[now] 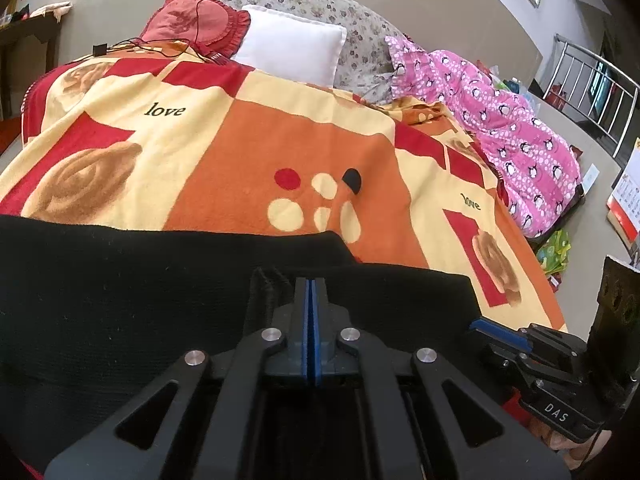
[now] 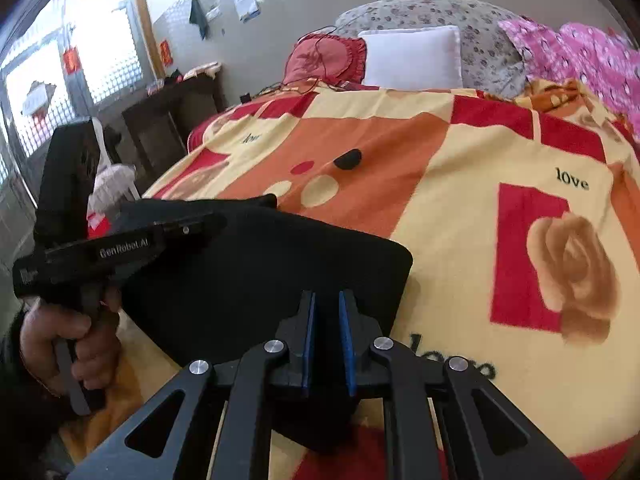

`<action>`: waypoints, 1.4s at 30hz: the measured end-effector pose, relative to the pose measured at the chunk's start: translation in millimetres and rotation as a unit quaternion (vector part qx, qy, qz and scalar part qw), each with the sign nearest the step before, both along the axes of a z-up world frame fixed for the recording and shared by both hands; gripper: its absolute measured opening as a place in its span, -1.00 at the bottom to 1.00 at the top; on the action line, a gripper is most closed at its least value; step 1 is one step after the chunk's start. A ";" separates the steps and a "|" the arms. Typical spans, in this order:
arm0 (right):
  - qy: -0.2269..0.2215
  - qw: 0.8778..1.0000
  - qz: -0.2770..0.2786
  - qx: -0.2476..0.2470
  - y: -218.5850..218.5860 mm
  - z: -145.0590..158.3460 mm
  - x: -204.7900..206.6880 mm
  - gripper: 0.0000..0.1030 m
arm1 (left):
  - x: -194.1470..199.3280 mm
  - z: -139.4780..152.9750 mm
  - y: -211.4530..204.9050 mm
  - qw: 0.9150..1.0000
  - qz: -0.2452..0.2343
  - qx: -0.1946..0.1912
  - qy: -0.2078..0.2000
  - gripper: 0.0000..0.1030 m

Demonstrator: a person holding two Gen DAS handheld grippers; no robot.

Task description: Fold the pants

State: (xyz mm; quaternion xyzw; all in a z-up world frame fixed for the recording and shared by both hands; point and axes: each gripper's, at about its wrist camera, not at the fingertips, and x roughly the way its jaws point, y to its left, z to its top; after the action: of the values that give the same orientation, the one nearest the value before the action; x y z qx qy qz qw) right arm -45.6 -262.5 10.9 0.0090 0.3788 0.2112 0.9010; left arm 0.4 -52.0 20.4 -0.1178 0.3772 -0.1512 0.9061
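Soft black knit pants [image 1: 120, 300] lie partly folded at the near edge of a bed's orange, red and cream rose-print blanket [image 1: 280, 140]. The left gripper [image 1: 311, 292] has its jaws together, apparently pinching a gathered ridge of cloth; the right gripper [image 2: 327, 312] clamps a fold between slightly parted jaws. Limp and light, the fabric looks best taken at corners and edges.
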 end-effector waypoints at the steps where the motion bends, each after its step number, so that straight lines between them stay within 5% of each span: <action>1: -0.001 1.000 -0.001 -0.002 1.1 0.0 -0.9 -0.74 | -0.6 0.4 -1.0 1.000 0.001 0.003 -0.001 -0.99; 5: -0.007 1.000 0.004 -0.019 7.2 1.1 -3.4 -0.60 | -0.8 0.7 -1.9 1.000 0.003 0.005 -0.001 -0.99; 9: 0.003 0.999 0.043 0.015 9.3 1.2 -4.8 0.21 | -1.0 0.0 -0.7 1.000 0.002 -0.002 0.000 -0.99; 15: -0.012 0.997 0.060 -0.038 32.0 -0.2 -10.7 0.47 | -0.5 -0.1 -0.1 1.000 0.002 -0.004 0.001 -0.99; 27: -0.015 0.999 0.051 0.010 20.1 0.8 -12.8 0.46 | 0.1 -1.0 0.9 1.000 0.004 -0.013 0.007 -0.97; 29: -0.021 0.999 0.037 0.015 19.0 7.3 -16.3 0.23 | 1.2 -2.2 4.7 0.999 0.000 -0.032 0.008 -0.94; 30: -0.031 0.999 0.027 0.016 19.0 11.8 -19.6 -0.01 | 1.5 -3.3 6.9 0.999 -0.004 -0.046 0.009 -0.89; 33: -0.058 0.998 0.013 0.000 25.4 22.4 -28.6 -0.01 | 1.4 -3.9 8.5 0.998 -0.015 -0.068 0.007 -0.72; 37: -0.029 0.996 0.062 -0.065 52.9 0.0 -30.7 -0.12 | -2.0 -0.2 1.9 0.997 -0.040 -0.073 -0.004 -0.28; 42: -0.050 0.996 0.051 -0.046 40.5 13.2 -32.0 -0.24 | -17.4 10.0 15.1 0.995 -0.025 -0.093 -0.031 -0.17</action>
State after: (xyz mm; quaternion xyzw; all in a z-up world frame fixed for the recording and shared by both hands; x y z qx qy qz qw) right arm -77.6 -222.0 24.1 -0.0626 0.3423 0.2390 0.9065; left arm -16.9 -36.9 30.4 -0.1877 0.3361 -0.2120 0.8982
